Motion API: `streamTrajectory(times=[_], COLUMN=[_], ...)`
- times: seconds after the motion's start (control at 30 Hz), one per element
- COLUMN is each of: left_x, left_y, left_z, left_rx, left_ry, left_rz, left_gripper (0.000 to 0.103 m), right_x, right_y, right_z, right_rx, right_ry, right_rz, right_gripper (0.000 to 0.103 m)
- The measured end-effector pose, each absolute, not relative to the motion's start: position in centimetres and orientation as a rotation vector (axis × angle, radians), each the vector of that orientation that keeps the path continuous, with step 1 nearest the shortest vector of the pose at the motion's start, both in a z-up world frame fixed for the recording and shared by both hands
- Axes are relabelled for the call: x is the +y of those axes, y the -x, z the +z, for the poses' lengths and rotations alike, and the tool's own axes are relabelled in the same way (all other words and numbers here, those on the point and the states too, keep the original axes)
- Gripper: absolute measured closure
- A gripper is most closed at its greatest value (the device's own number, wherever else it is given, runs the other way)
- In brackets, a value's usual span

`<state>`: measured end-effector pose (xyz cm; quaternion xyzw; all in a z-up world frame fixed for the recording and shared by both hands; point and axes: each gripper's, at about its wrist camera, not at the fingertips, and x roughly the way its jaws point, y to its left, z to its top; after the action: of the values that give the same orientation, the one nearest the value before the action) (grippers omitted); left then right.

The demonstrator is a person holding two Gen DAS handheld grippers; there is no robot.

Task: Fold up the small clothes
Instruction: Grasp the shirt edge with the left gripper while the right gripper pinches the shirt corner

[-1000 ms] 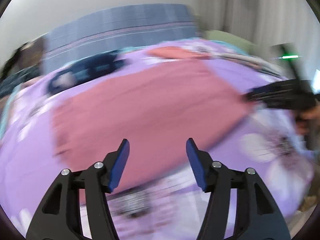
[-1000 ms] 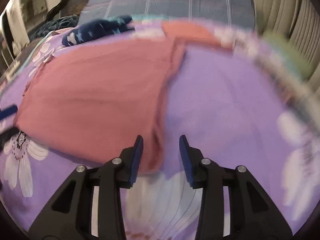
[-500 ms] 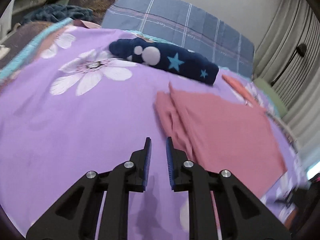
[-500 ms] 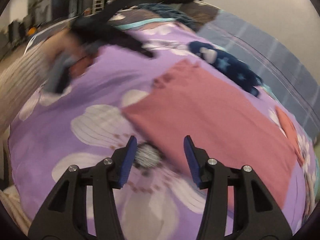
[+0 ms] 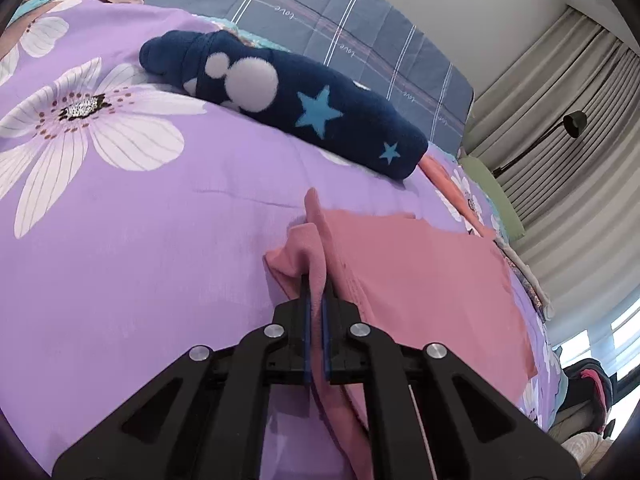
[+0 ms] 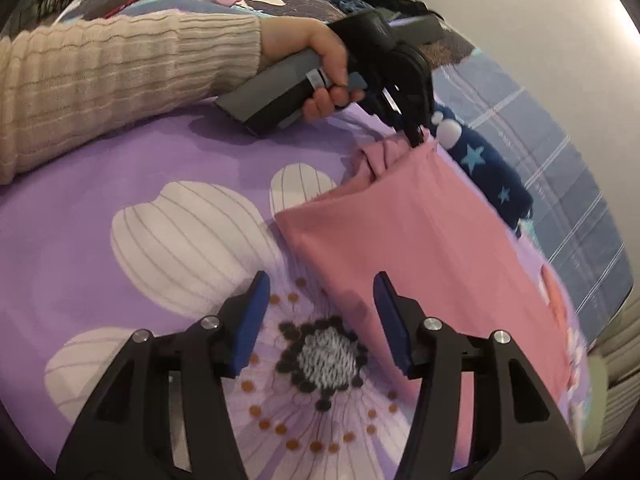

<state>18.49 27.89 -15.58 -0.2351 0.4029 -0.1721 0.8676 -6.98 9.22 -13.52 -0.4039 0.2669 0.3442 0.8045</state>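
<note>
**Corner pinch before the fold**

Your left gripper (image 5: 316, 300) is clenched on the far corner of the pink garment (image 5: 420, 276), bunching it upward so the edge can be carried over. The rest of the garment lies flat on the purple floral bedsheet (image 5: 140, 240), just in front of the navy star-print fleece (image 5: 288, 104). Your right gripper (image 6: 320, 312) hangs released, jaws wide, over the near corner, probably lining up the matching pinch.

The bedspread (image 5: 140, 240) is lilac, printed with big white flowers with dark speckled centres; the garment (image 5: 420, 280) at 3 o'clock is plain dusty pink; the plush roll (image 5: 320, 120) at 12 o'clock is navy with white dots and light-blue stars; the pillow (image 5: 340, 12) is grey-blue with thin white checks.
</note>
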Motion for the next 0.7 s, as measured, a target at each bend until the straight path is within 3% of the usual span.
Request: streamTrajectory(times=[0.1, 0.13, 0.17, 0.33, 0.37, 0.43, 0.53, 0.63, 0.67, 0.7], left_x=[28.4, 28.6, 29.0, 29.5, 29.4, 29.7, 29.8, 27.8, 27.3, 26.7], left_y=[-18.6, -18.6, -18.4, -17.6, -17.5, -17.3, -17.0, -17.8, -18.2, -18.9], left_z=[-15.9, -16.0, -16.1, -15.5, -15.5, -15.7, -16.0, -16.4, -16.3, -16.4], left_rx=[0.834, 0.826, 0.815, 0.785, 0.798, 0.826, 0.839, 0.877, 0.884, 0.905], left_ry=[0.515, 0.534, 0.553, 0.57, 0.569, 0.601, 0.653, 0.614, 0.596, 0.587], left_rz=[-0.348, -0.341, -0.339, -0.382, -0.387, -0.407, -0.473, -0.476, -0.461, -0.443], left_gripper=[0.1, 0.1, 0.1, 0.099, 0.094, 0.06, 0.055, 0.059, 0.069, 0.096], right_x=[10.9, 11.5, 11.9, 12.1, 11.9, 11.6, 11.3, 11.3, 11.3, 11.2], right_y=[6.8, 6.8, 6.6, 6.5, 6.6, 6.2, 6.0, 6.4, 6.3, 6.1], right_z=[-13.9, -14.1, -14.4, -13.7, -13.3, -12.8, -12.7, -12.4, -12.2, -11.9], right_rx=[0.52, 0.507, 0.504, 0.491, 0.486, 0.506, 0.528, 0.523, 0.528, 0.535], right_ry=[0.903, 0.913, 0.924, 0.894, 0.875, 0.854, 0.826, 0.811, 0.798, 0.779], right_rz=[0.721, 0.715, 0.715, 0.716, 0.715, 0.724, 0.729, 0.73, 0.736, 0.744], right_gripper=[0.051, 0.064, 0.1, 0.099, 0.099, 0.099, 0.099, 0.099, 0.099, 0.099])
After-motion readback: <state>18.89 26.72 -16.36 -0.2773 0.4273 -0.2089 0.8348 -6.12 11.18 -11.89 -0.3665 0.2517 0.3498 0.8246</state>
